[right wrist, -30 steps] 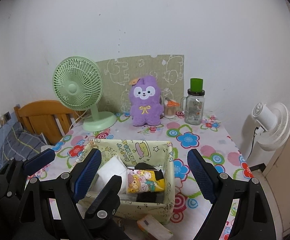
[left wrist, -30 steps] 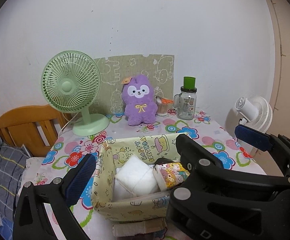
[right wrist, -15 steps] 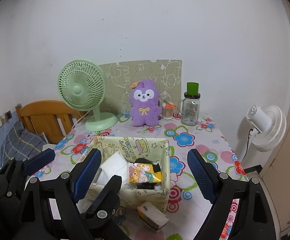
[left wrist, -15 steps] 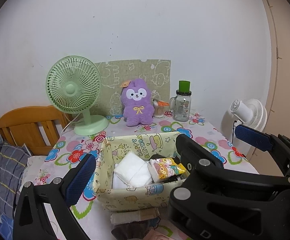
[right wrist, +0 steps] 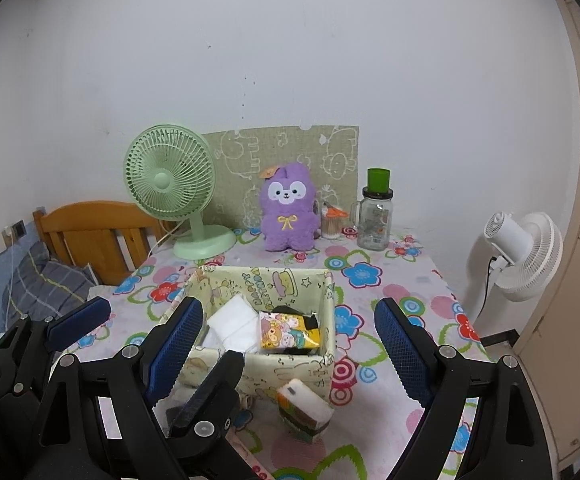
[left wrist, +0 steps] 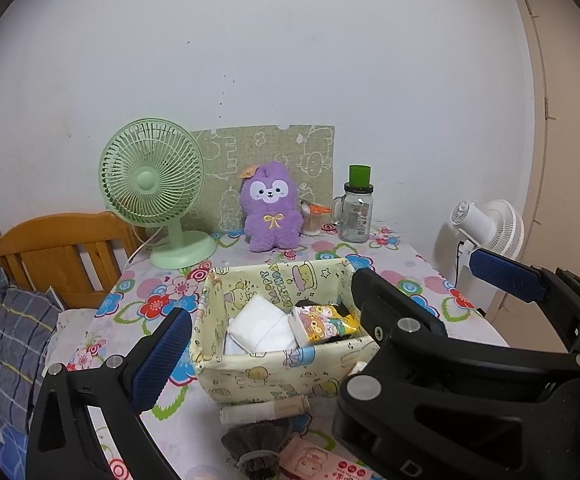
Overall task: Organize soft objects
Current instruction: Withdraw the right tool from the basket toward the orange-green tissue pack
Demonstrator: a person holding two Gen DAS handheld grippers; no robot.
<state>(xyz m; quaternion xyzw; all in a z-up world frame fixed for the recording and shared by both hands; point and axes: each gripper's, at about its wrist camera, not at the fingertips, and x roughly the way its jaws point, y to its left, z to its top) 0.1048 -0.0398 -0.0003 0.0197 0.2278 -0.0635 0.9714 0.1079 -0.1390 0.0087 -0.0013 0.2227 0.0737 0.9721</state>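
A pale yellow fabric basket (left wrist: 274, 376) (right wrist: 326, 316) stands mid-table and holds a folded white cloth (left wrist: 258, 326) (right wrist: 232, 326), a yellow cartoon tissue pack (left wrist: 324, 320) (right wrist: 288, 330) and something black. In front of it lie a rolled beige cloth (left wrist: 264, 410), a grey pouch (left wrist: 256, 450), a pink packet (left wrist: 322, 466) and a white tissue pack (right wrist: 304, 404). My left gripper (left wrist: 330, 308) is open and empty, held back above the table's near edge. My right gripper (right wrist: 288, 344) is open and empty beside it.
At the back stand a green fan (right wrist: 170, 184), a purple plush bunny (right wrist: 288, 208), a green-lidded glass jar (right wrist: 376, 216) and a small cup (right wrist: 332, 224). A white fan (right wrist: 524, 252) stands off the right edge. A wooden headboard (right wrist: 90, 236) and bedding lie left.
Both grippers have pulled back and up from the basket, so it looks smaller and the items in front of it have come into view. Both stay open.
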